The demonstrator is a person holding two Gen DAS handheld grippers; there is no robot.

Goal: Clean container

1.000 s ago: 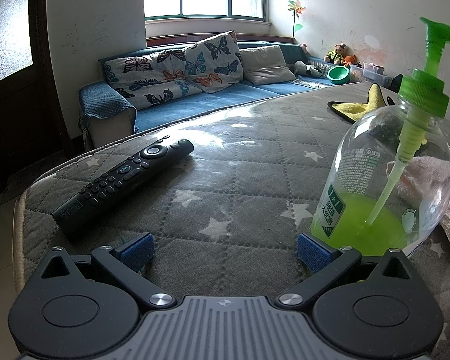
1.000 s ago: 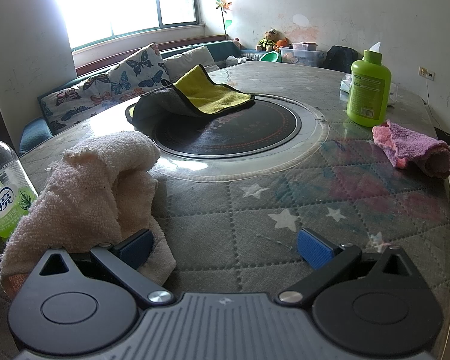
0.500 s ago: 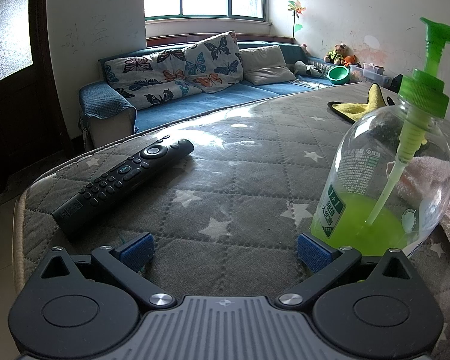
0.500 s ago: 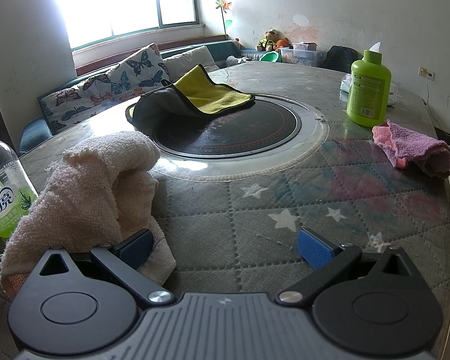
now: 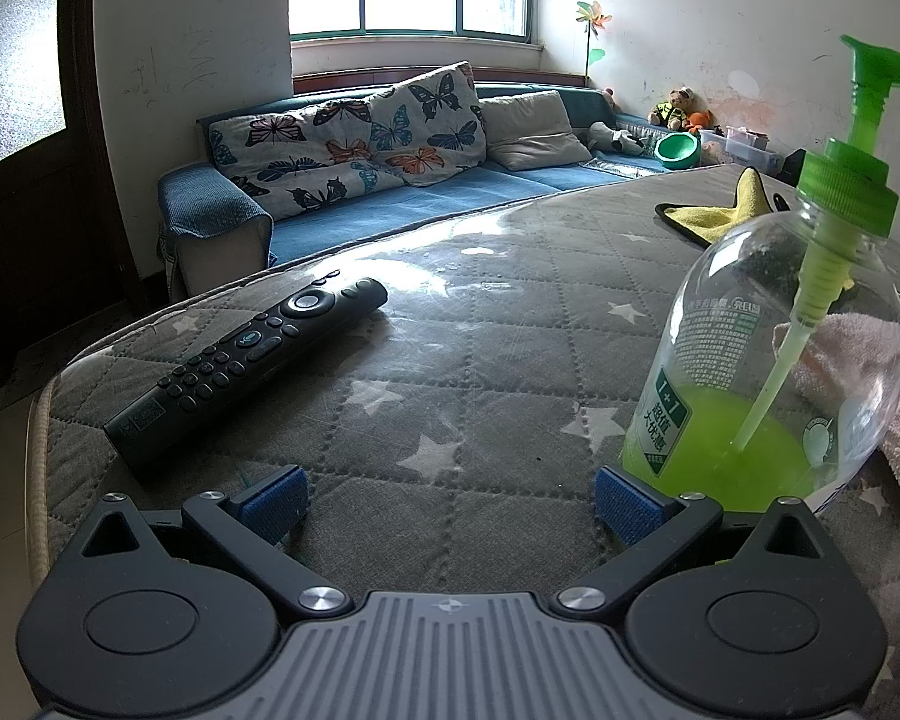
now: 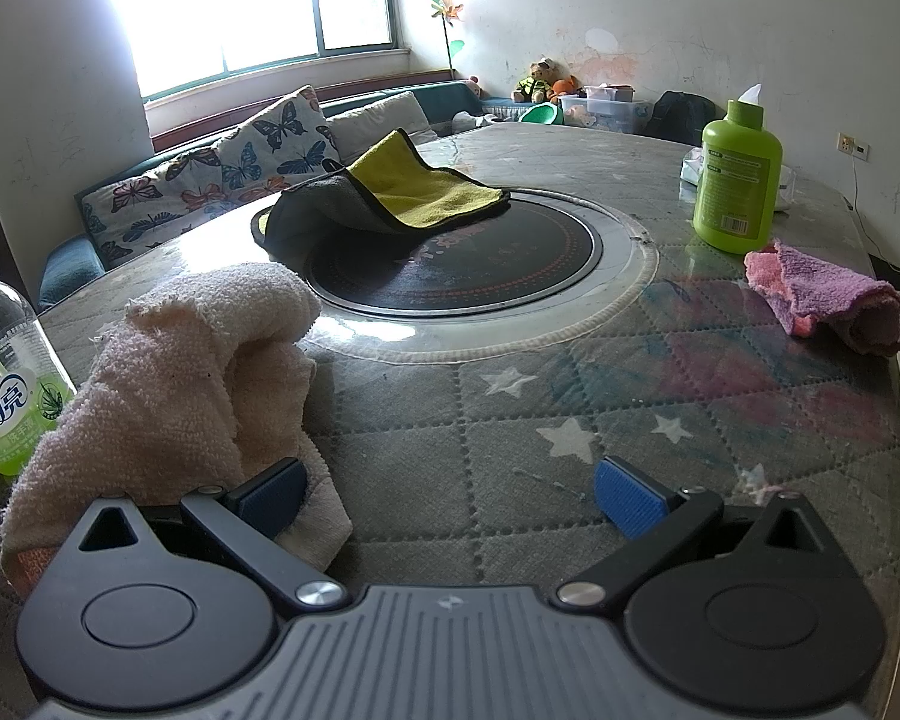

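The left tongs (image 5: pixel 447 495) sit low over the surface (image 5: pixel 480 324) near its edge, level and pointing forward, the two blue-padded fingers (image 5: pixel 273 498) spread wide with nothing between them. The right tongs (image 6: pixel 450 495) sit equally low and level, fingers (image 6: pixel 627 498) likewise spread wide and gripping nothing. No hand or sleeve shows in either view.

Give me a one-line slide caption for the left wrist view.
Open left gripper low over quilted table, pump bottle beside its right finger, remote ahead-left.
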